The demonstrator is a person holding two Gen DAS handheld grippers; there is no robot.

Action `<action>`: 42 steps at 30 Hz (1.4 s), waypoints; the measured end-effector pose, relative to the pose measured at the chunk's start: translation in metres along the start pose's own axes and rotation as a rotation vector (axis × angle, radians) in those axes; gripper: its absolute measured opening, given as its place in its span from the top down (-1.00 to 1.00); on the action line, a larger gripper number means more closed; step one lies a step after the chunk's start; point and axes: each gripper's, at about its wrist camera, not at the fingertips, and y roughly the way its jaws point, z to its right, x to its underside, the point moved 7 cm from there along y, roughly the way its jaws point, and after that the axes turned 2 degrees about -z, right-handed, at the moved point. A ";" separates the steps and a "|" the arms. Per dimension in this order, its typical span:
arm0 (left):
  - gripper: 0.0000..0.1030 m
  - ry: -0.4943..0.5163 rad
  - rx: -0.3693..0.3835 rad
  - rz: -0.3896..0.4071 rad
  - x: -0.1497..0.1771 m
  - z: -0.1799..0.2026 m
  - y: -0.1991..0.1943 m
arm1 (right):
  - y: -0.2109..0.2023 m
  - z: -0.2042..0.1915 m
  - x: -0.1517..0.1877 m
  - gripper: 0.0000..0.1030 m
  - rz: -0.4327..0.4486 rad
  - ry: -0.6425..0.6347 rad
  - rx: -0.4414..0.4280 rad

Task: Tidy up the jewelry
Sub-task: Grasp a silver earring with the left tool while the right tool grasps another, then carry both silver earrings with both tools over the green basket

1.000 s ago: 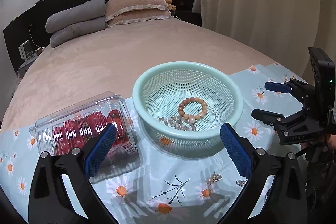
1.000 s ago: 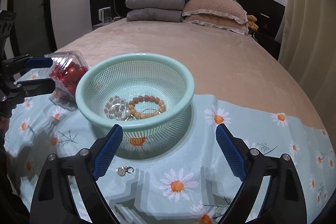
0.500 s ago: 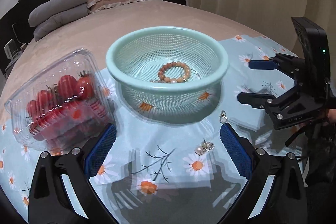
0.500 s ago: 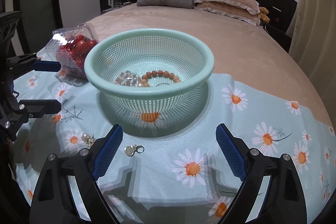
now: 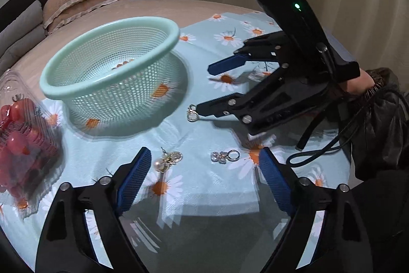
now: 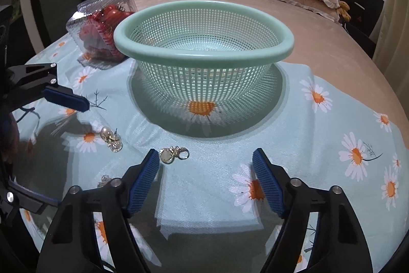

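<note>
We were at pickup: left gripper (image 5: 202, 178) closing, nothing clamped, near the pearl earring (image 5: 167, 161); right gripper (image 6: 205, 179) closing, empty, beside the clasp (image 6: 174, 154). Next: pinch each, drop into basket (image 6: 204, 53).

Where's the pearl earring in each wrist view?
Left wrist: pearl earring lies low and centre-left on the cloth, just beyond the left gripper's left finger.
Right wrist: lower left, on the cloth, below the left gripper's blue pad.
Shared landmark: the green basket, behind the earring in both views.
</note>
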 end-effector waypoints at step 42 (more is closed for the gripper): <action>0.73 -0.166 0.004 0.043 -0.022 -0.072 -0.034 | -0.042 0.003 -0.021 0.91 0.059 -0.007 -0.136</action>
